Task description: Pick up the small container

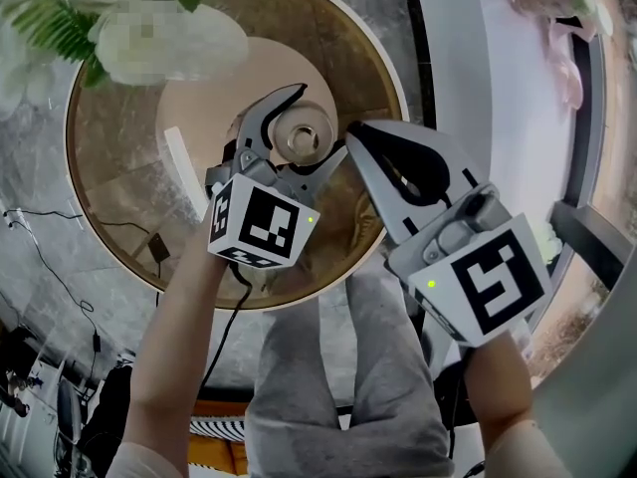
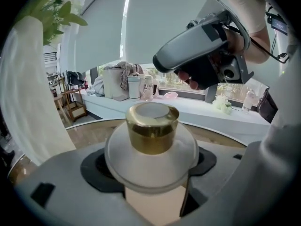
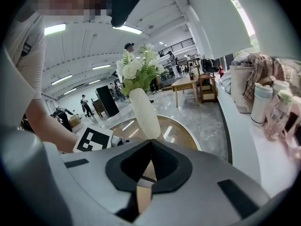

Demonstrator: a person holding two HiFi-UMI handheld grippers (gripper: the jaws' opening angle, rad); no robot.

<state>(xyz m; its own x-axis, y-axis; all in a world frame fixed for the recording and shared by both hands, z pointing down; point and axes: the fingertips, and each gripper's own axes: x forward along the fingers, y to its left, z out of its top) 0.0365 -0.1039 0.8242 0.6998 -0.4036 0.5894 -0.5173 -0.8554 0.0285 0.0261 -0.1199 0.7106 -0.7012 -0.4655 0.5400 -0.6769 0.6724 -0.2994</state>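
Observation:
The small container [image 1: 304, 137] is a frosted round jar with a gold cap [image 2: 151, 128]. My left gripper [image 1: 311, 127] is shut on it, one jaw on each side of its body, and holds it in the air above the pink middle of the round table [image 1: 109, 217]. Its base is hidden by the jaws in the left gripper view, where my left gripper [image 2: 153, 166] fills the bottom. My right gripper [image 1: 353, 135] hangs just right of the jar, jaws shut together with nothing in them [image 3: 150, 144]. It also shows in the left gripper view, right gripper [image 2: 202, 51] above and beyond the jar.
A tall white vase [image 3: 143, 114] with white flowers [image 1: 60, 8] stands on the table's far left part. A white counter [image 2: 225, 112] with bottles and cloth runs beyond the table. Cables [image 1: 40, 247] lie on the grey floor at left. My legs [image 1: 338, 386] are below.

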